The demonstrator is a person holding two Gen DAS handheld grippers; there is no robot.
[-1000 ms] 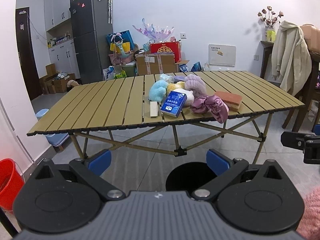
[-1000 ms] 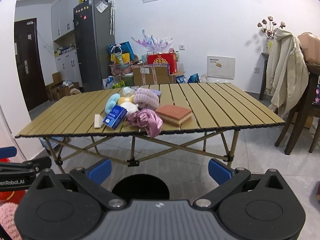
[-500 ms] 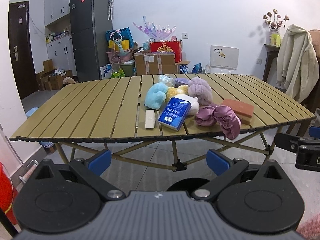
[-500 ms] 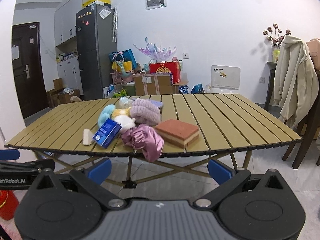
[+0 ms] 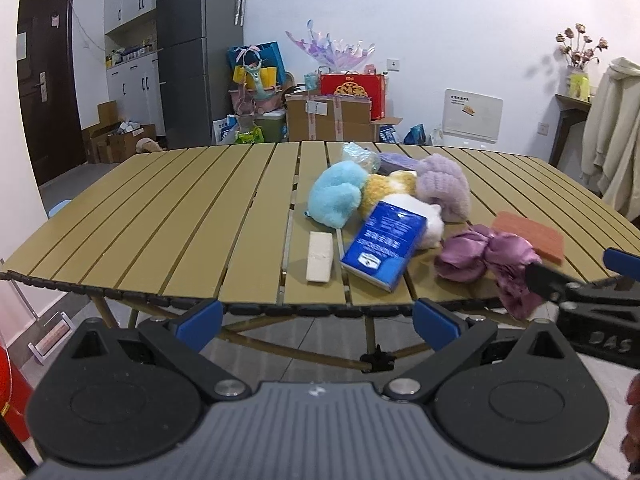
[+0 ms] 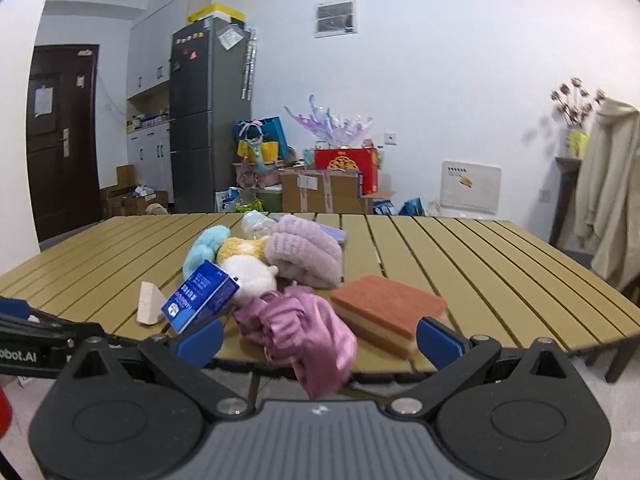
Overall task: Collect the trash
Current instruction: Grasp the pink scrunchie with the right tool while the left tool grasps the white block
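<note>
left gripper (image 5: 316, 315): jaws spread wide, nothing in them, hanging just off the near edge of the slatted table (image 5: 160, 216)
right gripper (image 6: 318, 340): also spread wide and empty, lined up on the purple satin cloth (image 6: 298, 330) drooping over the near edge
trash pile: middle of the table toward the near side, blue carton (image 5: 384, 246) leaning on the plush toys (image 5: 340, 196), white block (image 5: 319, 256) just left of it
sponge (image 6: 386, 310): right of the cloth, orange side up

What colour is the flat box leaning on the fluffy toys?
The flat cardboard box is blue with white print, clearest in the left wrist view.
</note>
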